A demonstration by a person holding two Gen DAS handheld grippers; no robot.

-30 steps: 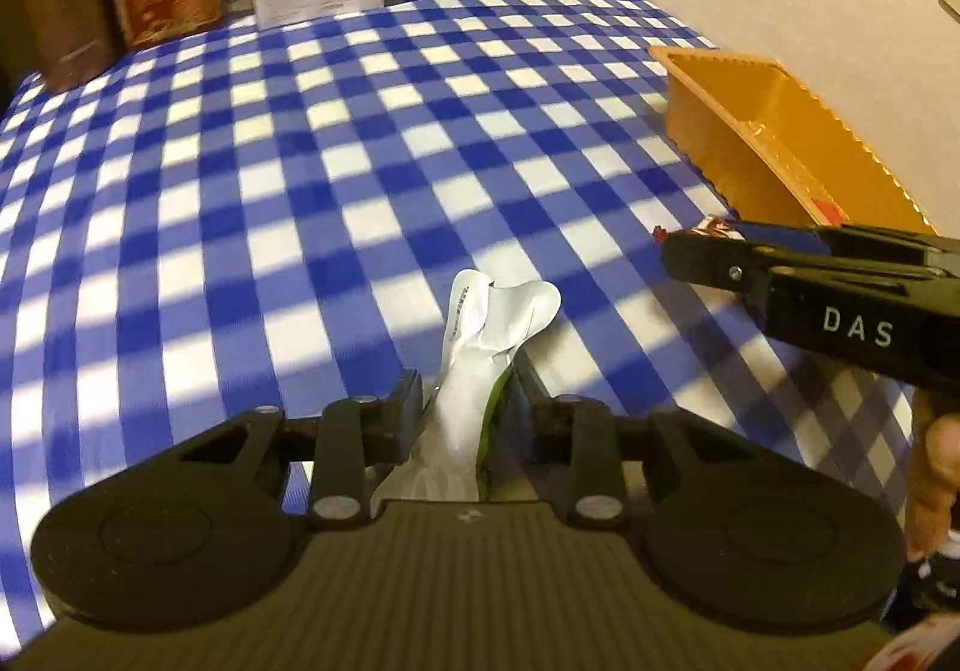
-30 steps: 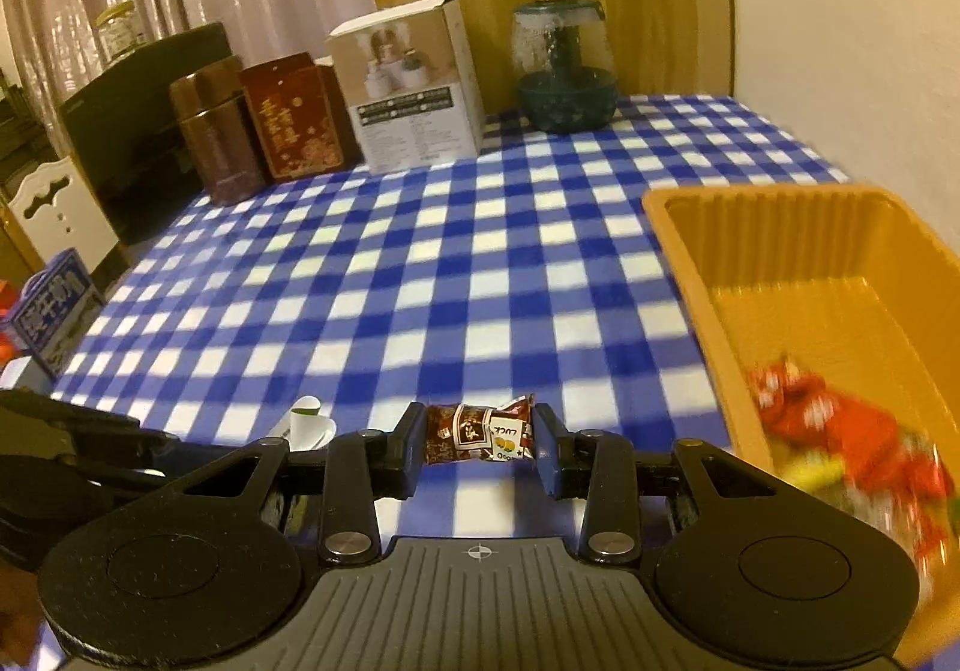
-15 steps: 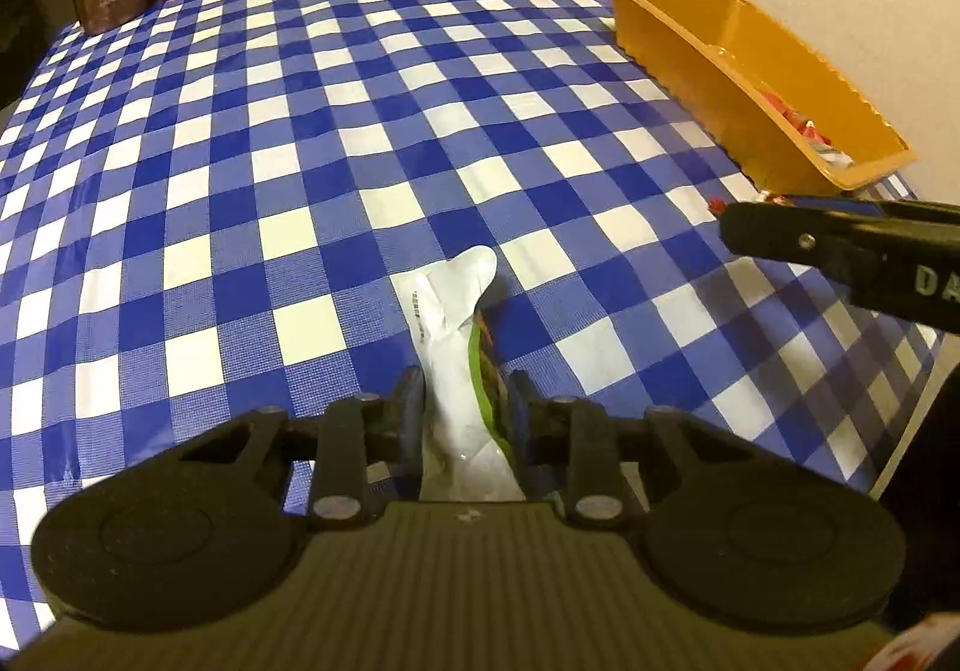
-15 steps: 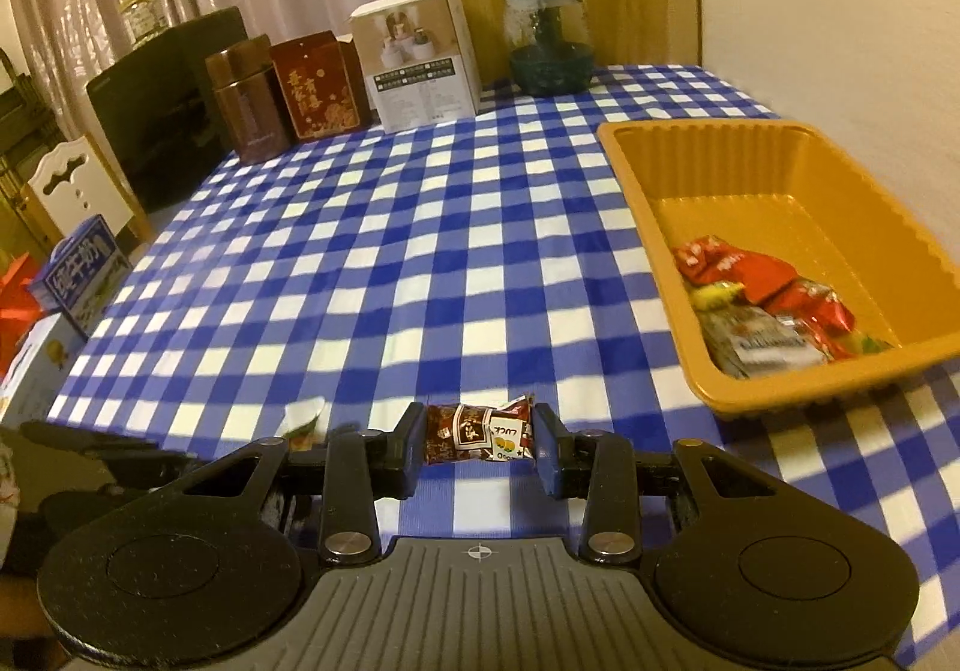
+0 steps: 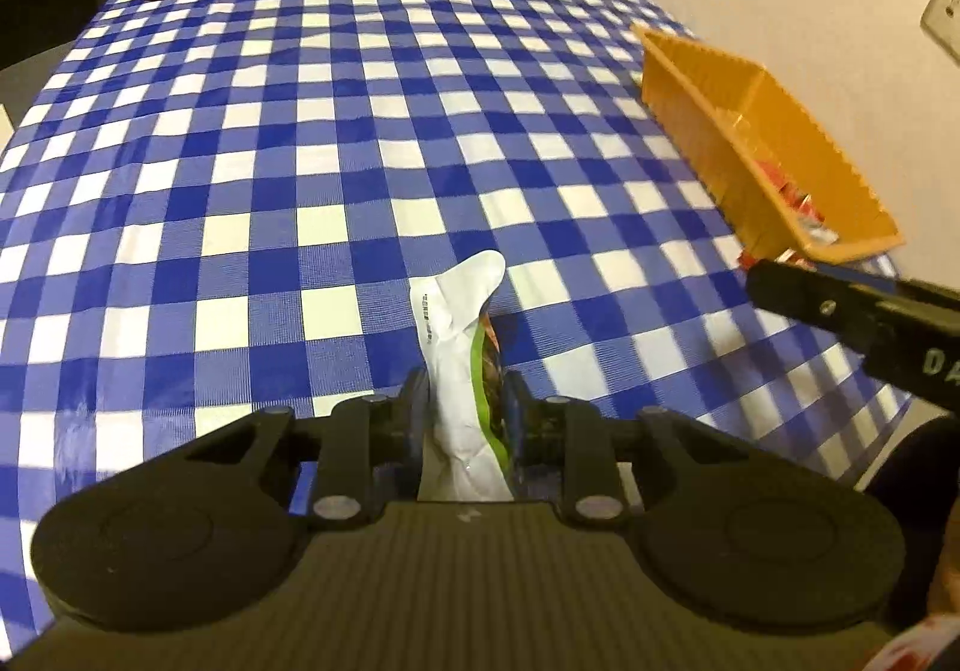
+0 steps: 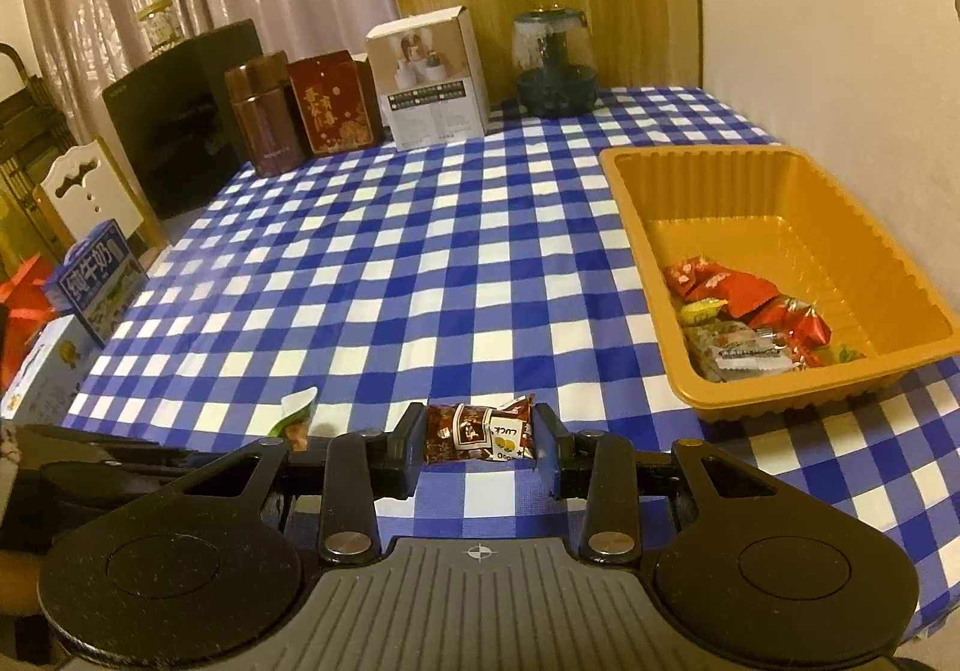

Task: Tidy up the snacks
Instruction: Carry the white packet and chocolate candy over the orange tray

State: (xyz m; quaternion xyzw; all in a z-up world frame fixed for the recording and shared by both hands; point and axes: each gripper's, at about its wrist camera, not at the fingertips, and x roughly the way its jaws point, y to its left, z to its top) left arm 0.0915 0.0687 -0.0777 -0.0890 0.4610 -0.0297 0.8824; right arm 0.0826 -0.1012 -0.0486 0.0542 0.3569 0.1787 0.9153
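My left gripper is shut on a white and green snack packet and holds it above the blue checked tablecloth. The packet's tip also shows in the right wrist view. My right gripper is shut on a small brown snack packet above the table's near edge. The right gripper also shows in the left wrist view, right of the left one. An orange tray stands at the right and holds several red and yellow wrapped snacks. The tray also shows in the left wrist view.
At the table's far end stand a brown canister, a red box, a white box and a dark glass jar. Blue milk cartons stand off the table's left side. A wall runs along the right.
Both grippers have drawn back and up with their packets. The tray now lies farther ahead on the right in both views.
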